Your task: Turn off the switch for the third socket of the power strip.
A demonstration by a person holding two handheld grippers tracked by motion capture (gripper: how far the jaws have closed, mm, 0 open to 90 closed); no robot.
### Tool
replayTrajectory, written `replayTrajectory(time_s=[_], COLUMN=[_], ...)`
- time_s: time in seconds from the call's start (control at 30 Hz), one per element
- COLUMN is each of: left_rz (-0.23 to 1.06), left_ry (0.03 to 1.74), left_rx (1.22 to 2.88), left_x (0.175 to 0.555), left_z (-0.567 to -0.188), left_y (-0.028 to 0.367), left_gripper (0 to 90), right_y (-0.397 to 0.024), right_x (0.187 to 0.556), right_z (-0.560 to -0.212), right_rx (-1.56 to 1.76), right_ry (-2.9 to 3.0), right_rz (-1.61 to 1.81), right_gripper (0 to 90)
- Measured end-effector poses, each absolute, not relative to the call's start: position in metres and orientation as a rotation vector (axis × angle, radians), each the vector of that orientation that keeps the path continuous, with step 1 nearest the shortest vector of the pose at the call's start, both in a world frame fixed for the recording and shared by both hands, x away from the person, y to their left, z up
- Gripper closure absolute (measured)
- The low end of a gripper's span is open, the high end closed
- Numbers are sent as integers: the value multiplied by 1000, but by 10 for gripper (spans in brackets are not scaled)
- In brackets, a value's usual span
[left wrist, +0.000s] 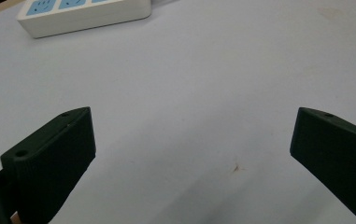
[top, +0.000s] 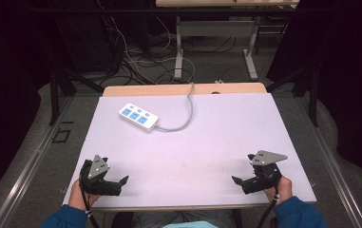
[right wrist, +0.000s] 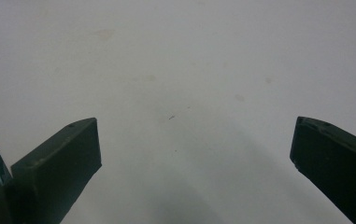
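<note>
A white power strip (top: 138, 117) with blue sockets lies at the back left of the pale table (top: 216, 137), its grey cable (top: 183, 116) running to the far edge. In the left gripper view the power strip (left wrist: 82, 16) sits at the top left, well beyond the jaws. My left gripper (top: 121, 183) rests near the front left corner, open with nothing between its jaws (left wrist: 192, 140). My right gripper (top: 238, 183) rests near the front right corner, also open and empty (right wrist: 194, 144), above bare table surface.
The table's wooden far edge (top: 183, 89) borders a floor with tangled cables (top: 136, 61) and the legs of another desk (top: 178, 52). Dark curtains stand at both sides. Blue sleeves (top: 295, 213) enter from the bottom.
</note>
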State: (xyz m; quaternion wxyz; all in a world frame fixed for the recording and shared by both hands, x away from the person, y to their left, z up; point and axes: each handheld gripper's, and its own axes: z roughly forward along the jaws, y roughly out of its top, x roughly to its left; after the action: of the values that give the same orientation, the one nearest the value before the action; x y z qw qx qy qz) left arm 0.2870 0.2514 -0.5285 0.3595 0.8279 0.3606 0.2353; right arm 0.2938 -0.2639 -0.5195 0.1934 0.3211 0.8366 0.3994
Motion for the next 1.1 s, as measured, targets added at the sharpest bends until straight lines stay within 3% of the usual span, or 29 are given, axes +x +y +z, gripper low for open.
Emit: replayTrajectory(time_s=[1.1], left_rz=[593], left_ry=[1006], left_rx=[2152], left_x=[315], left_z=[-516], left_y=[251], left_gripper=[1], right_y=[-262], right_x=[297], right_z=[-521], right_rx=[911], right_ry=[2369], right_rz=[1104], right_gripper=[24])
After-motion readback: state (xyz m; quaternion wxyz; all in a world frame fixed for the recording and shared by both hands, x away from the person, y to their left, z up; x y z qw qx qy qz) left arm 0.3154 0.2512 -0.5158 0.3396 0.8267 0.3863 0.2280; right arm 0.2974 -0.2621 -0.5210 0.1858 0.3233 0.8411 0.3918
